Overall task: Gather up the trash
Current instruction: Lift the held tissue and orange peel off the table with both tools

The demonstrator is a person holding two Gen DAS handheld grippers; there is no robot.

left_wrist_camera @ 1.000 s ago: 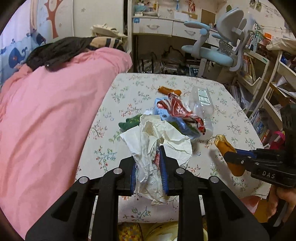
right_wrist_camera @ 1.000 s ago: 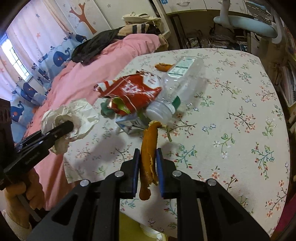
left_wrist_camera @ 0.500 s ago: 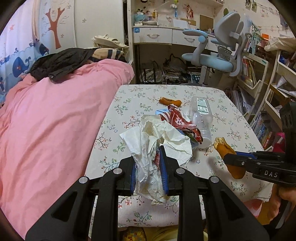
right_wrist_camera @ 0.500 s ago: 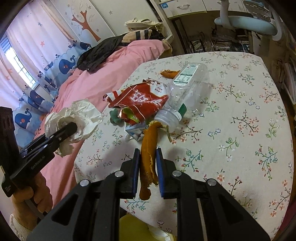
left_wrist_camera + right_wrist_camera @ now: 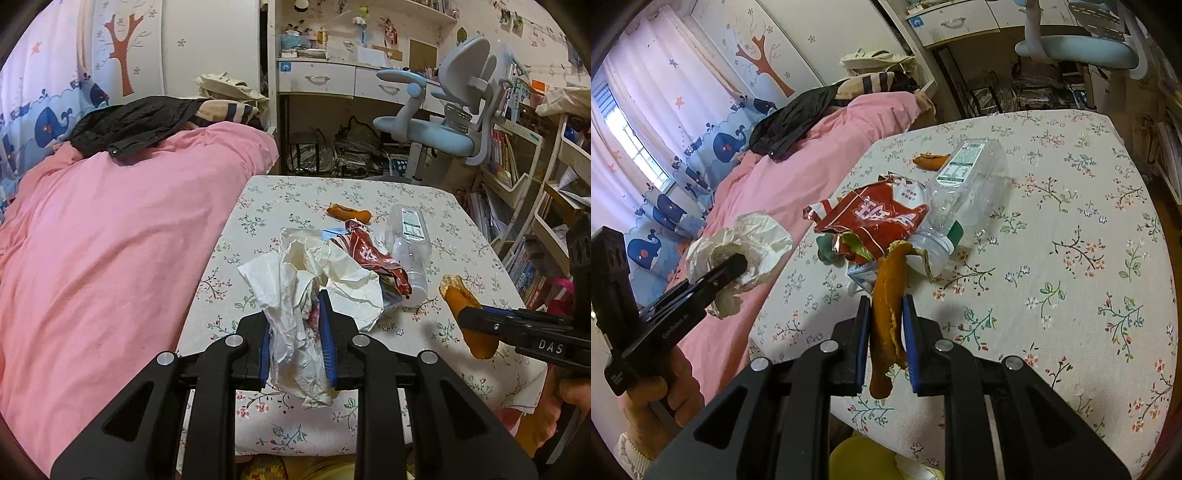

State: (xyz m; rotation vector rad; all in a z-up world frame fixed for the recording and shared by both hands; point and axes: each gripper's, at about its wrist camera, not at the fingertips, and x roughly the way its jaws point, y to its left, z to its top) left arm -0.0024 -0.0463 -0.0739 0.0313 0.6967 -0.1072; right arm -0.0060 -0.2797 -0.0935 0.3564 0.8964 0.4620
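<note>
My left gripper (image 5: 297,332) pinches a crumpled wad of white paper (image 5: 306,288), blue pads pressed into both sides, wad sticking out above and below the jaws. My right gripper (image 5: 886,332) pinches a strip of orange peel (image 5: 886,314), held upright between the pads, its top curling over, its bottom end hanging below them. Both pieces are lifted off the table, above its near edge. From the right view the left gripper (image 5: 733,262) shows off to the side with the paper (image 5: 753,236), over the pink duvet (image 5: 798,173); my hand (image 5: 661,398) grips its handle. On the floral tablecloth (image 5: 1071,221) more trash lies in a heap: red snack wrapper (image 5: 882,218), clear plastic bottle (image 5: 964,192) on its side touching the wrapper, small carton (image 5: 862,275) partly under the wrapper, something green (image 5: 825,251) beside it. Second bit of orange peel (image 5: 931,160) sits farther back, apart from the heap. Blue desk chair (image 5: 439,125) behind the table.
</note>
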